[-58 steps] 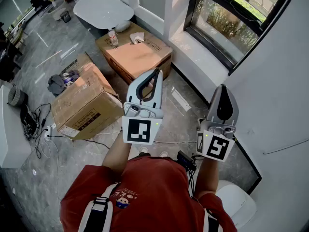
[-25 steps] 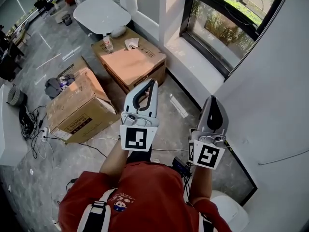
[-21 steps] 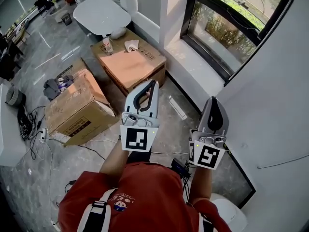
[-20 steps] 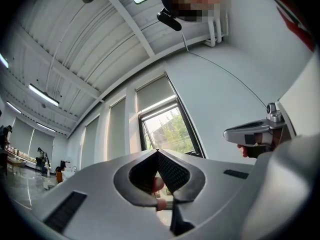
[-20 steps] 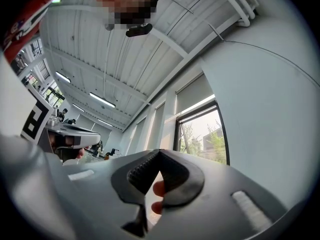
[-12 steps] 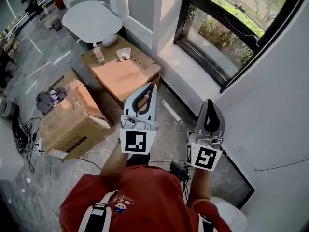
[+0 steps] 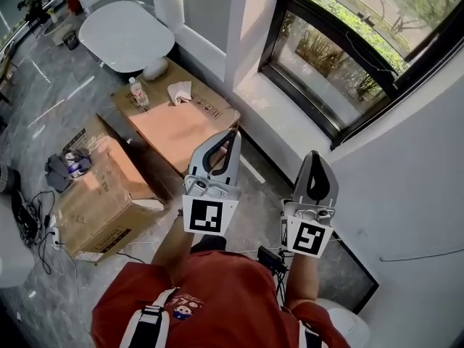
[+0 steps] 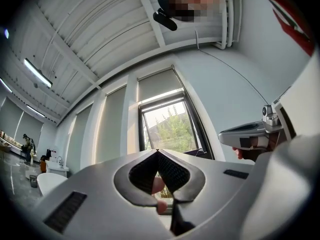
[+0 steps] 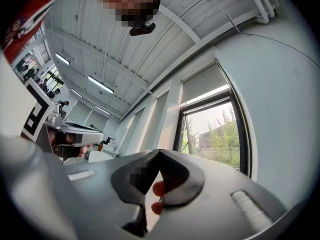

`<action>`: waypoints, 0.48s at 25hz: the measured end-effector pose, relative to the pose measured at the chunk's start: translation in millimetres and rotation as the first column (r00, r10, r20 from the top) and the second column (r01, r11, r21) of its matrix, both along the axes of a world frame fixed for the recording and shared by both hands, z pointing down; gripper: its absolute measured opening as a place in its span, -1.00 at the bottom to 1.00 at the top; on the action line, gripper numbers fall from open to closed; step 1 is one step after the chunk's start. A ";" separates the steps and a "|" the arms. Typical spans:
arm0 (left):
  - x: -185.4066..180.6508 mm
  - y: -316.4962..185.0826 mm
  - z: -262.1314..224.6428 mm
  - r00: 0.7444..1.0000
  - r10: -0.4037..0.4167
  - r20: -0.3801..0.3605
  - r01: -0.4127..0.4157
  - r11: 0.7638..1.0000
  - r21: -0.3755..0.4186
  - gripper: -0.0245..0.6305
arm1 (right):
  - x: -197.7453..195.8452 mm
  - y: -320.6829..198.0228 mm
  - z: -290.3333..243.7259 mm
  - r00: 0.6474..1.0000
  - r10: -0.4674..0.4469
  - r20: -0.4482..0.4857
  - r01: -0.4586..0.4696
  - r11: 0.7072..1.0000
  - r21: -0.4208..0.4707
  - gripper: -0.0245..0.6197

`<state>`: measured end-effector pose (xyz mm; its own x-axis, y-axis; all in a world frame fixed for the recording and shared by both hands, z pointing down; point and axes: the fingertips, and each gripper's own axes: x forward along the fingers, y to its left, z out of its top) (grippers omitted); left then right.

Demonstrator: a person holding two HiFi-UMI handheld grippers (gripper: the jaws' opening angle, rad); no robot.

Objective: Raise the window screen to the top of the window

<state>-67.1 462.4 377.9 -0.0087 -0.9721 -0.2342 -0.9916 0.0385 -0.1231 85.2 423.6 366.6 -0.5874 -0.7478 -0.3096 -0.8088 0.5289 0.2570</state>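
The window (image 7: 341, 56) has a dark frame and stands ahead on the right, above a white sill (image 7: 279, 100). In the left gripper view a grey window screen (image 8: 157, 85) covers the upper part of the window (image 8: 170, 129); the right gripper view shows the same screen (image 9: 202, 83) above the glass (image 9: 215, 131). My left gripper (image 7: 234, 131) and right gripper (image 7: 317, 154) are held side by side in front of me, well short of the window. Both point slightly upward toward it. The left gripper (image 8: 158, 151) and the right gripper (image 9: 159, 151) are each shut with nothing between the jaws.
Two cardboard boxes (image 7: 177, 122) (image 7: 101, 194) sit on the floor to my left, with a bottle (image 7: 138, 91) and a cloth on the nearer one. A white round table (image 7: 123, 35) stands beyond. A white wall (image 7: 420, 180) runs along my right. Cables (image 7: 32, 223) lie at the far left.
The view has advanced toward the window: it looms larger and the boxes have slid down and left. Both grippers stay shut and side by side.
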 end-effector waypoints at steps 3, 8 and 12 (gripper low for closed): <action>-17.0 -13.9 -3.3 1.000 0.015 0.004 -0.015 1.000 0.003 -0.91 | -15.7 -14.5 -3.0 1.000 0.013 0.013 -0.013 1.000 -0.007 -0.90; -38.5 -31.5 -3.9 1.000 0.030 -0.009 -0.030 0.999 0.015 -0.91 | -33.6 -31.5 -7.6 0.999 0.029 0.033 -0.029 1.000 -0.002 -0.90; -49.3 -42.3 -4.8 0.999 0.033 -0.027 -0.033 0.999 0.019 -0.91 | -40.4 -41.6 -8.3 0.999 0.033 0.023 -0.033 0.999 -0.005 -0.90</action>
<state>-116.4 420.0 373.1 0.0166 -0.9676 -0.2520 -0.9954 0.0078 -0.0956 44.8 382.0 358.2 -0.5549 -0.7680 -0.3197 -0.8317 0.5029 0.2354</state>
